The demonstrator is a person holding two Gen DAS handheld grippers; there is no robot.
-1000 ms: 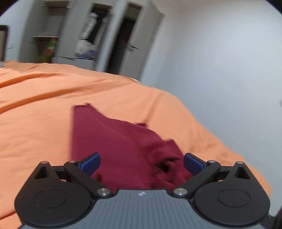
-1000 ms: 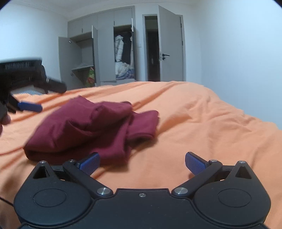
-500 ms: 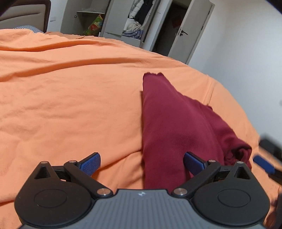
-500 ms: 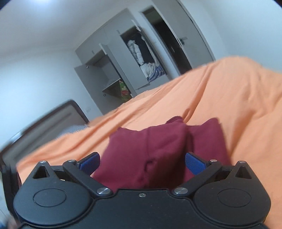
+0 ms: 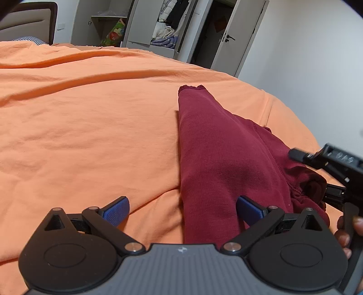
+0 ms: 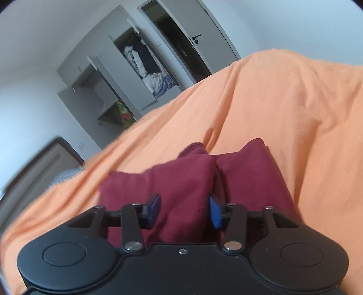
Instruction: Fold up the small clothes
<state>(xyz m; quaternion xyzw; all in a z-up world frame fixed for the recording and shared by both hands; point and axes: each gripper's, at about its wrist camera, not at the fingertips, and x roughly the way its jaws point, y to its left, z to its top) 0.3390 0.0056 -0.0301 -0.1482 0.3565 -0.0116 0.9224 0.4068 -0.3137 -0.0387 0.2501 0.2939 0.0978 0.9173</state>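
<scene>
— How are the fingers on the left gripper (image 5: 182,210) standing?

— Wide apart, nothing between the blue pads (image 5: 116,210) but cloth and sheet. The near end of the dark red garment (image 5: 217,158) runs up between them, closer to the right-hand pad, and neither pad looks to be pressing it.

— And the right gripper (image 6: 185,210)?

— Its fingers are drawn in much nearer each other, with a raised fold of the red garment (image 6: 181,181) sitting between the pads (image 6: 154,208). Whether they have truly bitten down on it I cannot tell; there is a strip of cloth between them, and the picture is a bit smeared on that side.

— Where is the garment lying?

— On the bed, on the orange sheet (image 5: 90,113). From the left camera it is a long narrow shape, a scalloped edge at the far end, bunched and rumpled at the near right corner. That is just where the right gripper (image 5: 326,163) comes in from the edge, with a hand (image 5: 347,231) around its handle.

— And from the right camera?

— Two plump folded lobes side by side, a crease between them.

— What is behind?

— A grey wardrobe (image 5: 158,25) with doors open and clothes inside, an open door (image 5: 240,36) to its right, and a padded headboard (image 5: 27,20) at the far left.
</scene>
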